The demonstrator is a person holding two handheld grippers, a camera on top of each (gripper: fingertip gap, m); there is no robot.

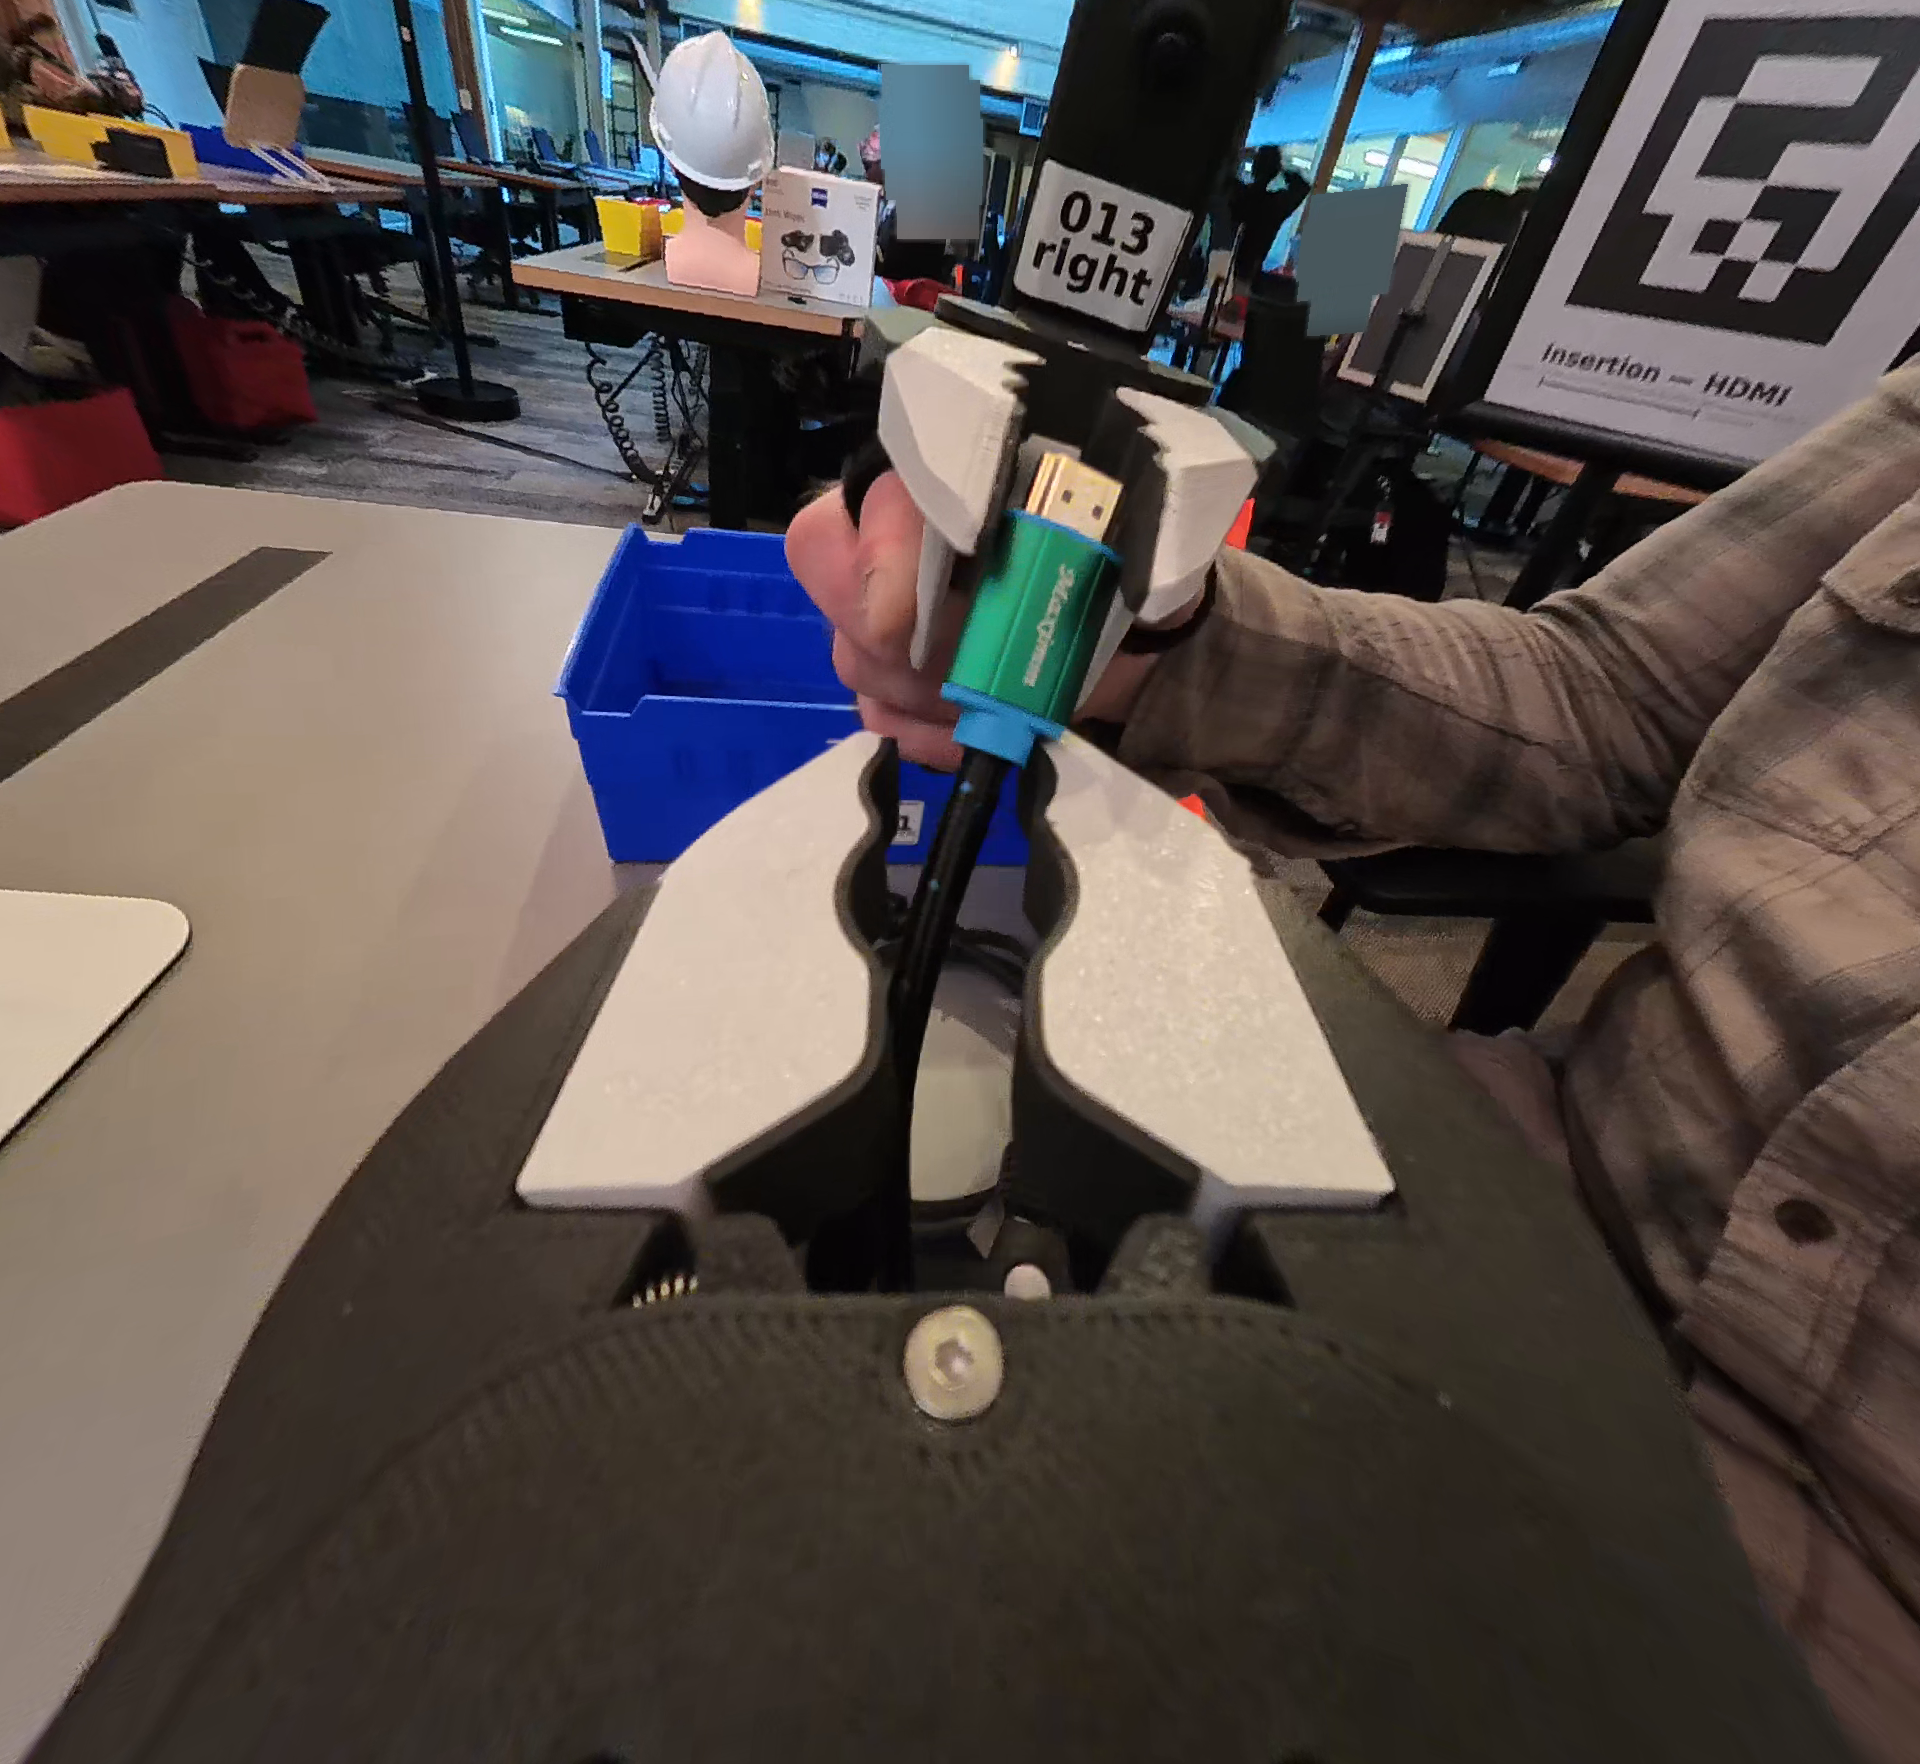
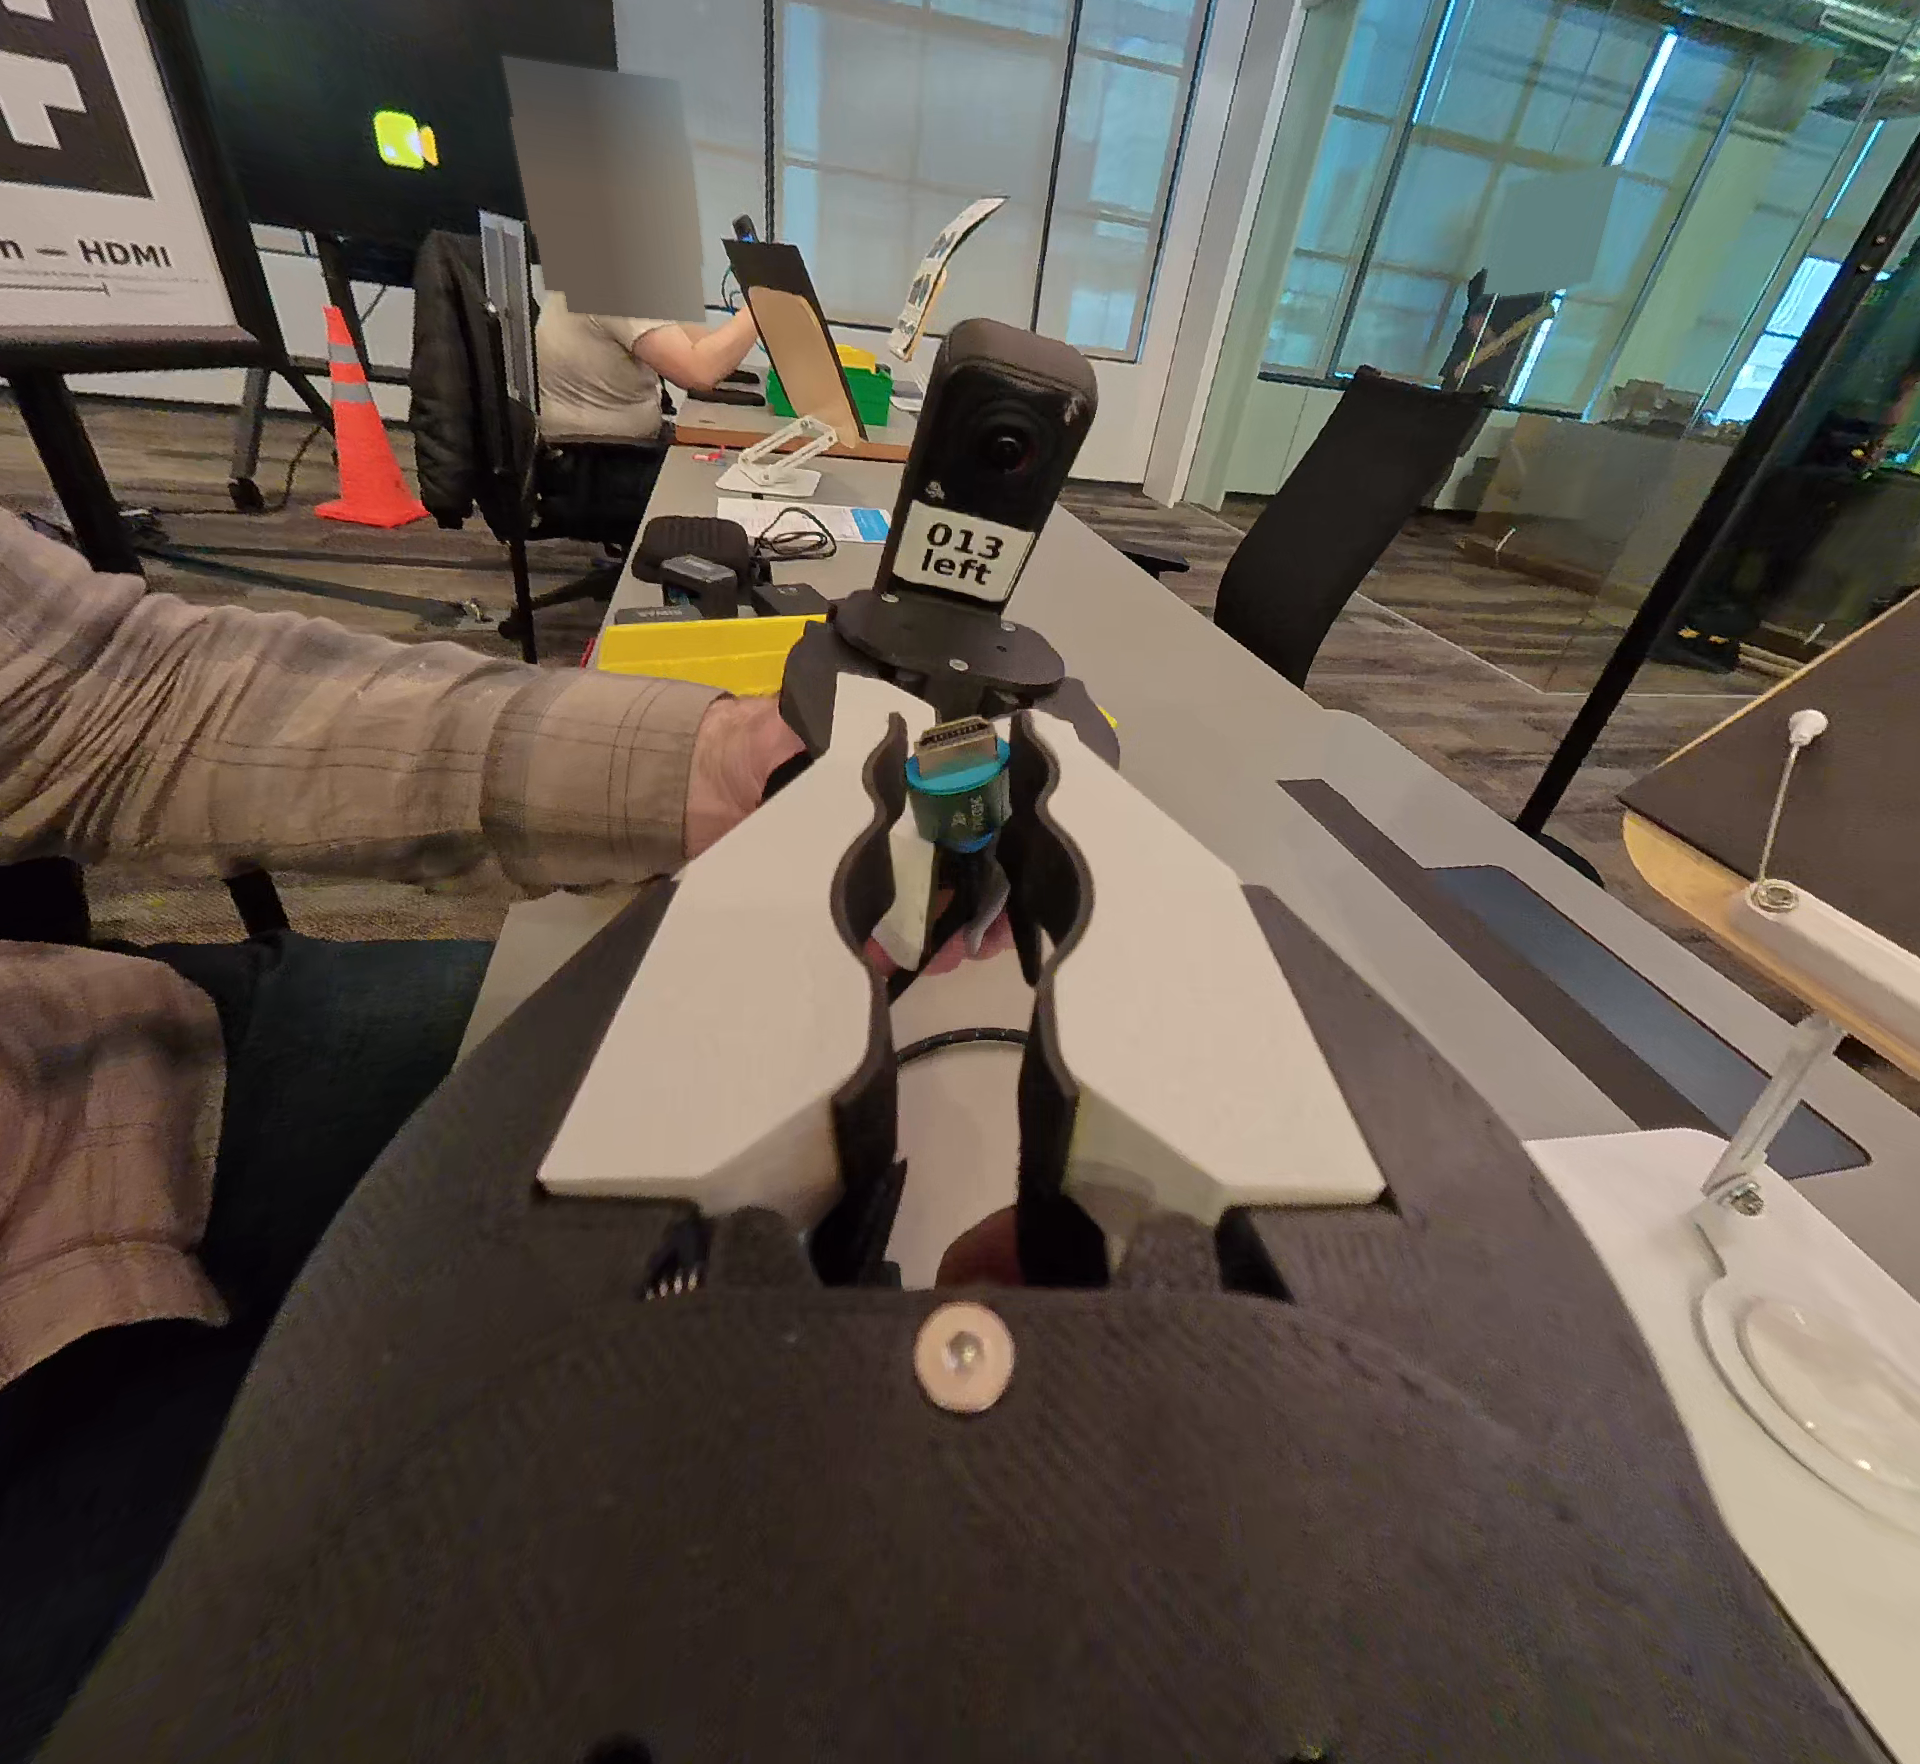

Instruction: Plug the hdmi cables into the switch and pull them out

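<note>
Left wrist view: the left gripper (image 1: 961,758) fills the foreground. Its two grey fingers are drawn close together, leaving a narrow slot. A black cable (image 1: 935,883) rises through the slot and out past the fingertips. The view does not show whether the pads actually pinch it. Just beyond the tips stands a green HDMI plug (image 1: 1039,592) with a blue collar, its gold end pointing up and away. The right gripper (image 1: 1044,628) faces this one, held by a hand (image 1: 883,592), and its fingers are closed on either side of the green body. Farther ahead and slightly left of the fingertips, a blue bin (image 1: 707,675) sits on the grey table (image 1: 312,779).

Right wrist view: the right gripper (image 2: 956,738) has its fingers nearly together, with the HDMI plug (image 2: 956,795) caught between the tips and its metal end pointing away. Beyond and below the tips, the left gripper (image 2: 951,914) shows through the gap. A loop of cable (image 2: 966,1039) lies under the fingers.

The switch is not visible in either view.

The step appears to be passing the plug from the left gripper to the right. To do it well, the right gripper likely needs a square, firm hold on the plug's flat sides before the left lets go. The metal end should stay clear of the fingers, and the cable needs enough slack that it cannot twist the plug.
</note>
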